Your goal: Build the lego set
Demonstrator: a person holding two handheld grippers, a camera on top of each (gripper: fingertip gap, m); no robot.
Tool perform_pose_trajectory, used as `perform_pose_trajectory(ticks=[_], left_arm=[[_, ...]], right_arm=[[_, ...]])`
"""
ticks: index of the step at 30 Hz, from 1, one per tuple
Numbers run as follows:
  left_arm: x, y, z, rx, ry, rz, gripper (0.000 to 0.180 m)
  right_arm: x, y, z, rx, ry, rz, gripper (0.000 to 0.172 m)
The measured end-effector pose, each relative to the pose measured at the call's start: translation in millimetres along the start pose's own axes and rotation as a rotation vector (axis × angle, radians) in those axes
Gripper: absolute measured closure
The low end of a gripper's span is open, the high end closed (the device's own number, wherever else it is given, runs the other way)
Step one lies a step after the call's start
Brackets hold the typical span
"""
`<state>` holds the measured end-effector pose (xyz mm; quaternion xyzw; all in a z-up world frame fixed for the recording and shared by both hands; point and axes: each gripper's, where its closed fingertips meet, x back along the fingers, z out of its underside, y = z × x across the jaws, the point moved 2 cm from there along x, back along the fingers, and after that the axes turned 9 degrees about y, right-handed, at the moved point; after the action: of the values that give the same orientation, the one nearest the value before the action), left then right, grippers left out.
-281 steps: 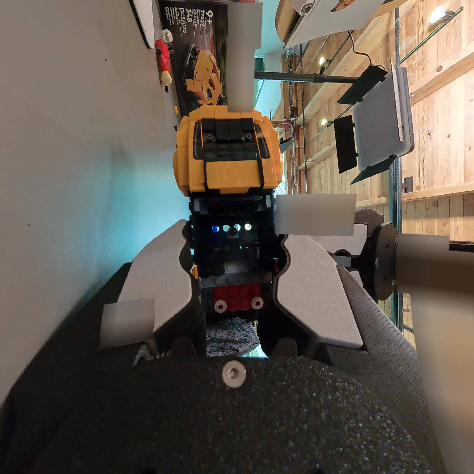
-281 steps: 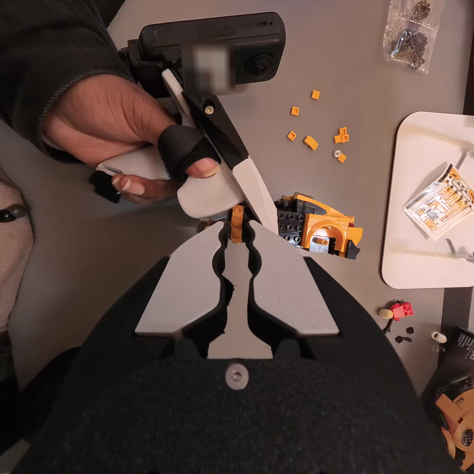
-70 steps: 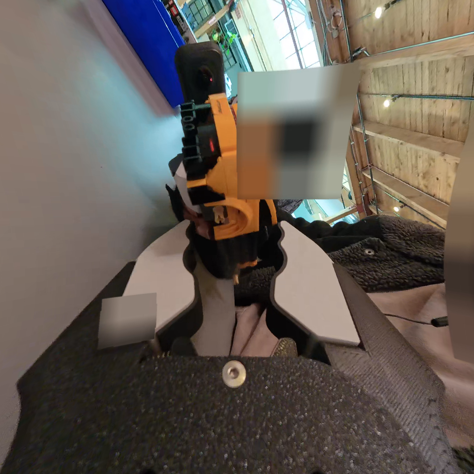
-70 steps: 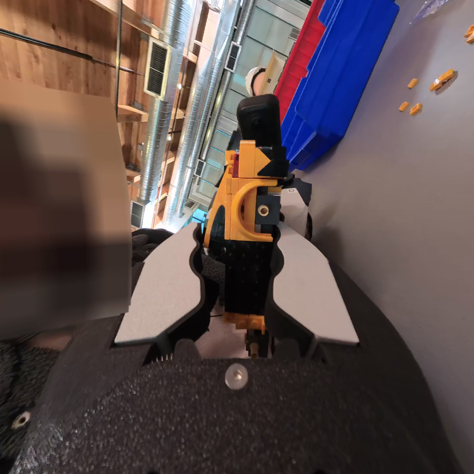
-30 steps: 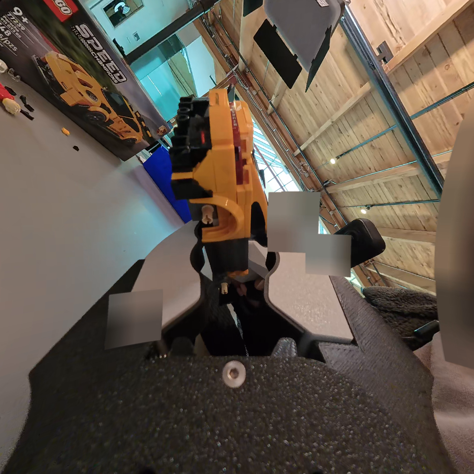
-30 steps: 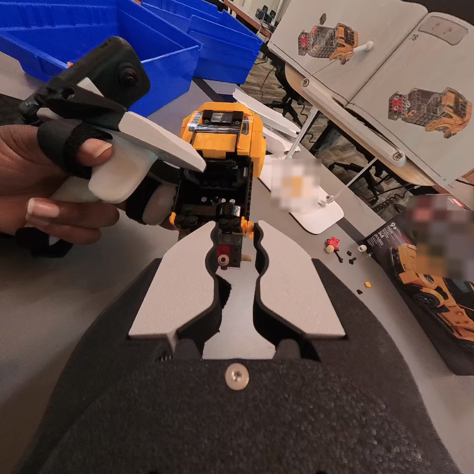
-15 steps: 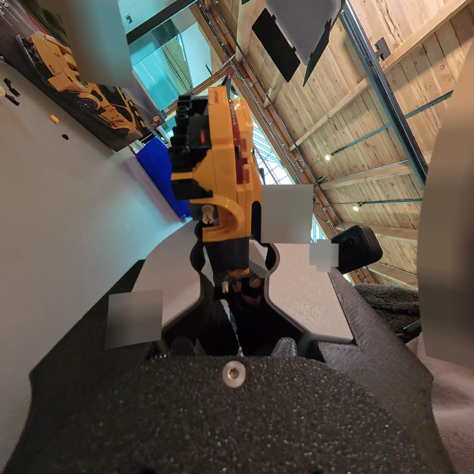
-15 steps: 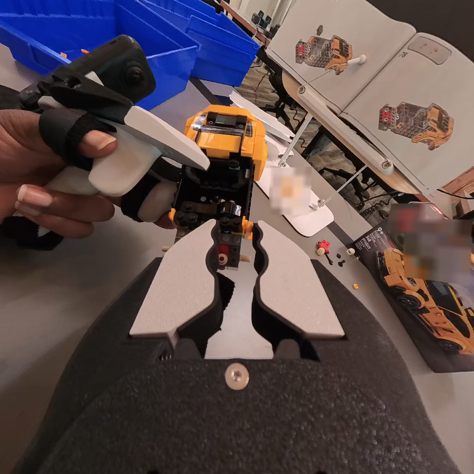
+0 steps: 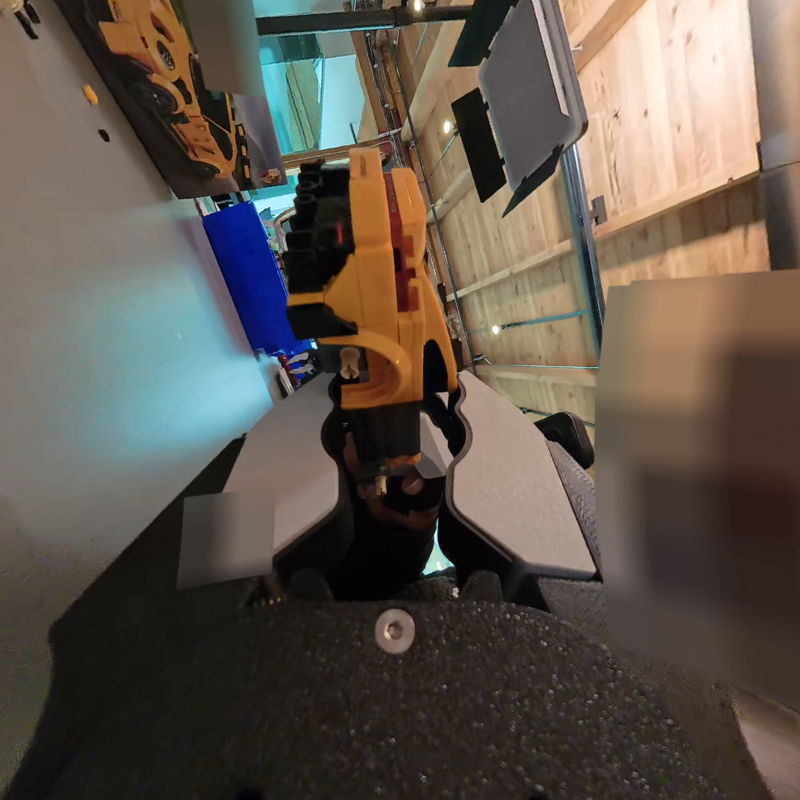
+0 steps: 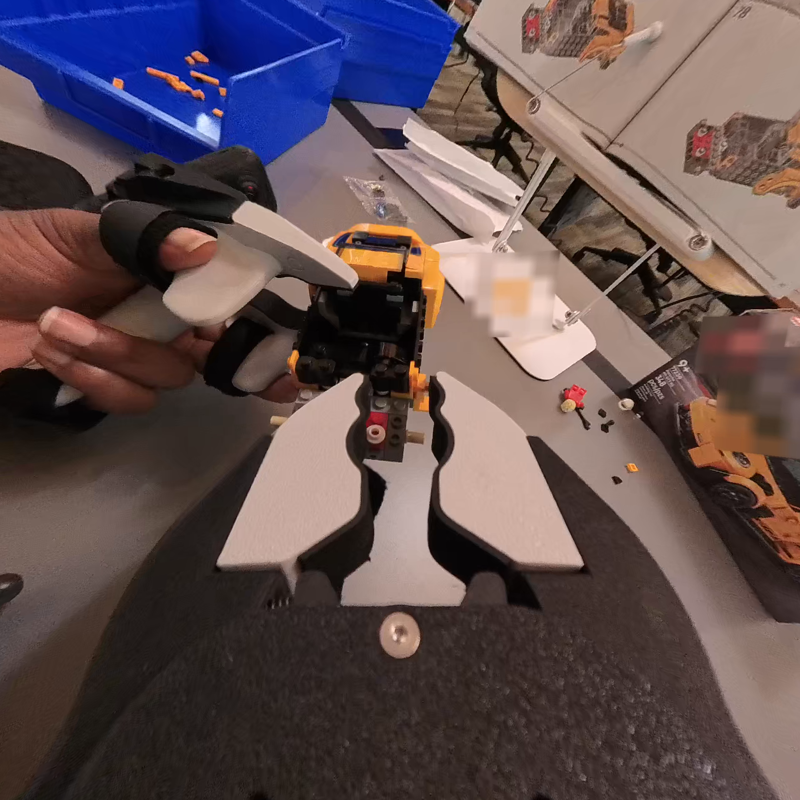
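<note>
The yellow brick car (image 10: pixel 381 303), part-built with bare wheel pegs, hangs above the counter (image 10: pixel 130 454), the left gripper's (image 9: pixel 396 389) jaws clenched on its body, the right gripper's (image 10: pixel 398 381) on its narrow end, loose bricks (image 10: pixel 606 417) on the counter.

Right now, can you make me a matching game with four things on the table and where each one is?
Things:
1. toy car
2. small orange pieces
3. little red figure
4. open booklet

Places:
A. lying on the grey table beside the black box
B. inside the blue bin
C. propped up on a wire stand
D. lifted off the table between two hand-held grippers

Pairs: 1-D, 2-B, 3-A, 4-C
</note>
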<state>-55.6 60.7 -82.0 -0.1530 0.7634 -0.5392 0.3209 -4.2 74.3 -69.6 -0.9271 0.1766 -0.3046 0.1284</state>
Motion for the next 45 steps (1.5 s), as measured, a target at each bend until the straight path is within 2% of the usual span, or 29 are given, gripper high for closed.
perform_pose_trajectory(ticks=[13,24,33,45], left_arm=[[0,-1,1,0.029,0.007,0.025,0.133],[0,-7,1,0.049,-0.004,0.075,0.133],[1,-6,-1,0.098,-0.064,0.084,0.133],[3,-3,-3,0.097,-0.112,0.086,0.134]], right_arm=[[2,1,-1,0.051,0.07,-0.071,0.144],[8,3,-8,0.078,0.036,-0.009,0.148],[7,3,-10,0.036,0.035,0.023,0.148],[2,1,-11,-0.027,0.039,-0.035,0.147]])
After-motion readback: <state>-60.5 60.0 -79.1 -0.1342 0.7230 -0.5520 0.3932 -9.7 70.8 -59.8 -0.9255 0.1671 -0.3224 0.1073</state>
